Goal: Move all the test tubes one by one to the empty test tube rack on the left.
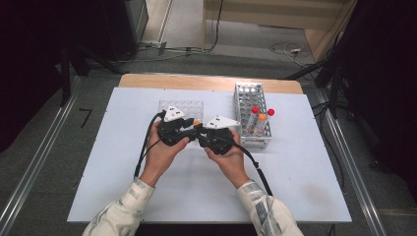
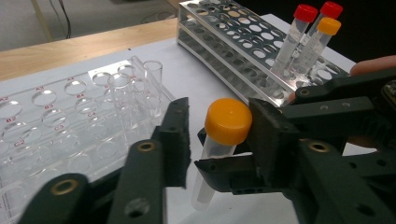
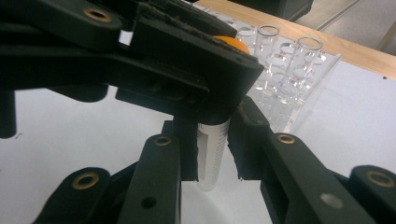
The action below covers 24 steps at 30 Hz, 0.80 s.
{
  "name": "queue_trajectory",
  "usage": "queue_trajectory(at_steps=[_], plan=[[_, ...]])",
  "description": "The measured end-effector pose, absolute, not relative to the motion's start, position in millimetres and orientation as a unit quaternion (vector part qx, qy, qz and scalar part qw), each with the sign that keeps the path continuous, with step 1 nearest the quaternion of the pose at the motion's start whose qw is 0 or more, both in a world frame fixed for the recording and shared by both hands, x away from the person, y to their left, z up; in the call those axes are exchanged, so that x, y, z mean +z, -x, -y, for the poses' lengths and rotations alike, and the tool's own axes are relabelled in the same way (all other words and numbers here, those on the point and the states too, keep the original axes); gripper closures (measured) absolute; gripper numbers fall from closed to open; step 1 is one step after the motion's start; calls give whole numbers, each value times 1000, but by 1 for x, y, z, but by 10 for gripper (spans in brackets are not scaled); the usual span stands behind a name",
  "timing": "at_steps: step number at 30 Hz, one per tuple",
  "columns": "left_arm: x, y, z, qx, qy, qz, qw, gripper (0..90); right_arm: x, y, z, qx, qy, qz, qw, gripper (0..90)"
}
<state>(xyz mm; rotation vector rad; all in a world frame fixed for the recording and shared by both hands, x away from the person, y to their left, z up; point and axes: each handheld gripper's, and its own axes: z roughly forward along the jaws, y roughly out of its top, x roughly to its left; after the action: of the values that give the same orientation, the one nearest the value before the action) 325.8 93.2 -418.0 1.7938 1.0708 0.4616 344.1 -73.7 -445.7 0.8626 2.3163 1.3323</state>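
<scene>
At the far left of the white table top [image 1: 113, 167] lies the clear plastic rack [image 2: 51, 121], flat, its wells lettered; two empty glass tubes [image 2: 152, 79] stand upright in its nearer corner, just beside each other.

My left gripper [image 2: 224, 135] comes next, held level in my left hand [image 1: 160, 155]; its jaws stand to either side of the orange cap [image 2: 228, 120]; the right-hand jaw lies against the cap's side, while a slit of white table shows between the other pad and the cap, so I call this claw open about the cap, not clamped on it; in the right gripper view it crosses over the cap from the left as a dark bar.

The capped tube [image 2: 210, 163] stands upright between my two claws, lifted off the table, near the clear rack's right edge; its body is cloudy plastic with printed marks.

My right gripper [image 3: 212, 154], in my right hand [image 1: 231, 160], is closed on that tube's body below the cap; both pads press its sides.

To the right stands the metal rack [image 2: 233, 51], long and full of round holes; at its near end three capped tubes lean together; two wear red caps [image 2: 306, 13], and one an orange cap [image 2: 328, 25].
</scene>
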Motion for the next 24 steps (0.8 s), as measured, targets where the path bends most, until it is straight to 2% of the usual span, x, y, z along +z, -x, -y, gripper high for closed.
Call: queue_trajectory(at_steps=[2,6,7,10,13,19,24], plan=[[-418,-326,-92,191,-735,-439,481,701,-446,-345,74,466,-305,-813,167,712],[-417,-325,-88,203,-739,-434,474,708,-445,-345,75,468,-307,-812,168,688],[-416,-325,-88,204,-739,-434,473,708,-445,-345,75,470,-305,-811,167,649],[-414,-326,-88,205,-737,-436,474,709,-445,-347,77,474,-314,-810,147,460],[-410,-328,-91,209,-734,-437,476,709,-446,-348,82,470,-322,-810,137,362],[-398,-333,-100,220,-722,-447,479,709,-444,-344,97,473,-324,-808,134,322],[-389,-340,-109,232,-714,-456,478,709,-441,-337,111,475,-324,-807,138,322]])
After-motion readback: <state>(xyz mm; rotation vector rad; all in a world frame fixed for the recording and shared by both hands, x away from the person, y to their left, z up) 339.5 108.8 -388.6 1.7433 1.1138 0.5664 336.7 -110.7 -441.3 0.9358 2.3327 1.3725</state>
